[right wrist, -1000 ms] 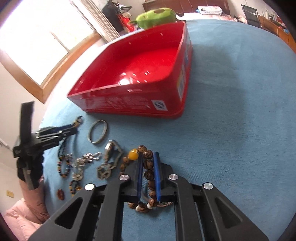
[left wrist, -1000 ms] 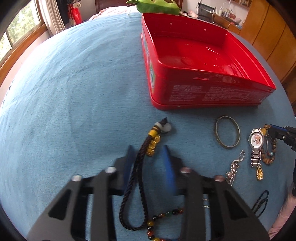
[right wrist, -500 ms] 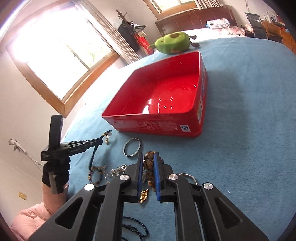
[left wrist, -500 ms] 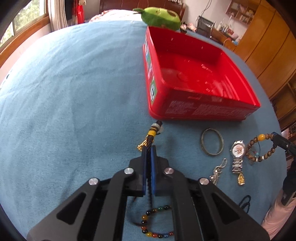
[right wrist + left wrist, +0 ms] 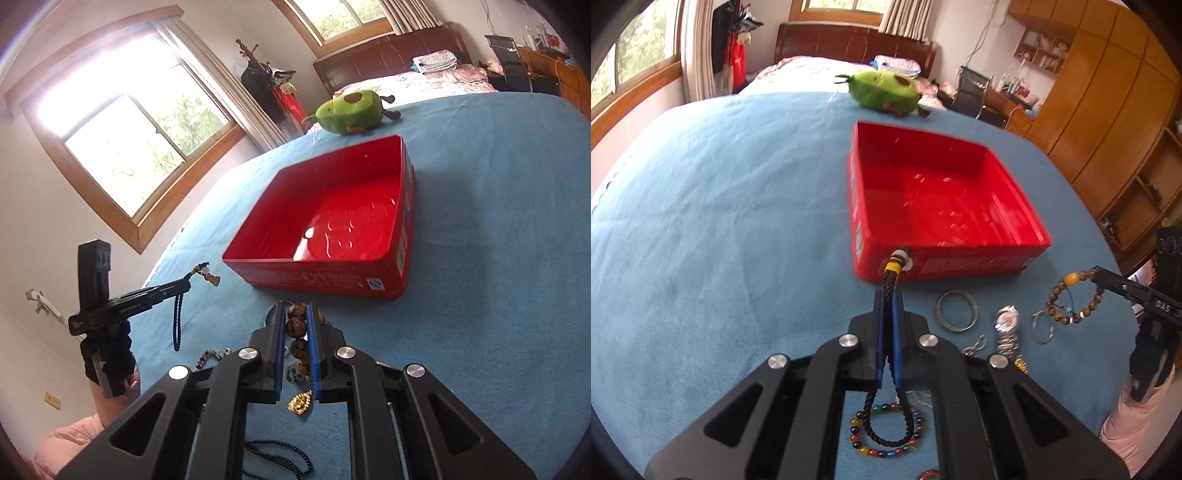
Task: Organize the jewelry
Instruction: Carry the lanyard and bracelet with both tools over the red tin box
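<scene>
The left tongs grip the black cord, the right tongs grip the bead bracelet; both hang before the empty red tin on the worktop: carry each over its rim before opening

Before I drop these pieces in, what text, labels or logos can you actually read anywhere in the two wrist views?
"DAS": white letters on the right gripper body, left wrist view; may be cut off.
Red tin, front wall: white print, too blurred to read.
Red tin, white square badge at the corner: logo, illegible.
Red tin side label: colours only, unreadable.
</scene>
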Available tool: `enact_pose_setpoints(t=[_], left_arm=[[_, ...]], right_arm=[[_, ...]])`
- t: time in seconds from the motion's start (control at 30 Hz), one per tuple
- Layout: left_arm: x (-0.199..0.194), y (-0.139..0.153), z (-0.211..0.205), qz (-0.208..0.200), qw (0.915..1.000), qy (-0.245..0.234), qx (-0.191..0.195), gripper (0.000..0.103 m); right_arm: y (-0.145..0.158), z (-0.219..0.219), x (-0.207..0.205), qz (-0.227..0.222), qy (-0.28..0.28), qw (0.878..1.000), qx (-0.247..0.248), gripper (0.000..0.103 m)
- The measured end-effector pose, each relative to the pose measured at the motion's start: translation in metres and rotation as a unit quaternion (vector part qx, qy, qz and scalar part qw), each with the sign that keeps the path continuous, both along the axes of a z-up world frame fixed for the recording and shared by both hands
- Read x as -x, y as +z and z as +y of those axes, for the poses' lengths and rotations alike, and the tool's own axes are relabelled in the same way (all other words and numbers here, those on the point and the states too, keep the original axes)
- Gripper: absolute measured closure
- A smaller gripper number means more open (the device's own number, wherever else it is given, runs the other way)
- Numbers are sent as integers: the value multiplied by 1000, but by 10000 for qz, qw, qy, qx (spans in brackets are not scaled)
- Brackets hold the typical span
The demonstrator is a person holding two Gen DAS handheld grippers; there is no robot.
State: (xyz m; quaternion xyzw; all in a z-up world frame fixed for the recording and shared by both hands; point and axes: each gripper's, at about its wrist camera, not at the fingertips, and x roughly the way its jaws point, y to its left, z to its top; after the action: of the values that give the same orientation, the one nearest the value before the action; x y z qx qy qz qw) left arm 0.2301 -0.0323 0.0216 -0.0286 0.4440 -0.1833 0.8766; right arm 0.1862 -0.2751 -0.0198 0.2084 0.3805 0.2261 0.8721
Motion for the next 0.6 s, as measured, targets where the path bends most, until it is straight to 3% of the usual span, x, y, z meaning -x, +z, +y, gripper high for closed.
enact_pose_setpoints(t=[0.2,0.37,0.6], left_arm=[[-13,34,-24,-351,9993,-146,57,101],[-40,47,-49,-544,9983,-168,86,101],[-94,41,-75,-598,9978,-125,261,100]], right_arm=[[30,3,-14,-212,-103,9997,9,92],[56,12,-40,-515,-287,9982,133,92],[49,24,-96,-481,-463,9976,195,92]])
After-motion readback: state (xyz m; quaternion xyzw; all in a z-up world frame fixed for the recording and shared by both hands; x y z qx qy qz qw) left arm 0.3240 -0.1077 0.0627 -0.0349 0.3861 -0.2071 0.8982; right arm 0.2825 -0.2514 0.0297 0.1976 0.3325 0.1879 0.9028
